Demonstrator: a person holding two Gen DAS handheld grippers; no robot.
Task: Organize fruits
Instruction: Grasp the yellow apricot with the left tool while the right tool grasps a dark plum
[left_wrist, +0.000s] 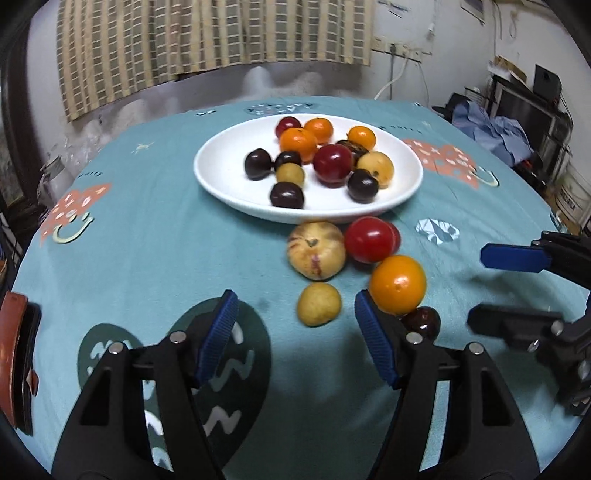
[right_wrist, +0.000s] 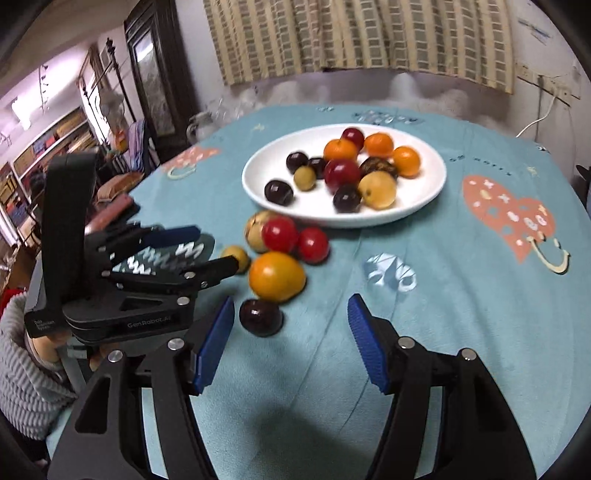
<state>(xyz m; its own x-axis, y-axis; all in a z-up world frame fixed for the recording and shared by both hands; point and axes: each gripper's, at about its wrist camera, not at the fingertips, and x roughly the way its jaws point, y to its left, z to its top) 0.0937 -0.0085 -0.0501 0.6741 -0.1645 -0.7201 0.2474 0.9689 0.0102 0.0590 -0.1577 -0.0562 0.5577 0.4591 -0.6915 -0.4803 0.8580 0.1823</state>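
Note:
A white plate (left_wrist: 221, 173) (right_wrist: 424, 206) holds several dark, red, orange and yellow fruits. In front of it on the teal cloth lie a pale round fruit (left_wrist: 316, 254), two red fruits (left_wrist: 369, 239) (right_wrist: 279, 233), an orange fruit (left_wrist: 398, 283) (right_wrist: 276, 275), a small yellow fruit (left_wrist: 319, 304) (right_wrist: 236, 255) and a dark fruit (left_wrist: 423, 322) (right_wrist: 260, 316). My left gripper (left_wrist: 295, 325) (right_wrist: 218, 249) is open and empty, just short of the small yellow fruit. My right gripper (right_wrist: 291, 338) (left_wrist: 476, 286) is open and empty, right of the dark fruit.
A brown leather case (left_wrist: 14, 365) lies at the table's left edge. A checked curtain (left_wrist: 207, 40) hangs behind the table. Clutter and clothes (left_wrist: 491, 129) stand at the far right; shelves (right_wrist: 48, 144) stand at the left.

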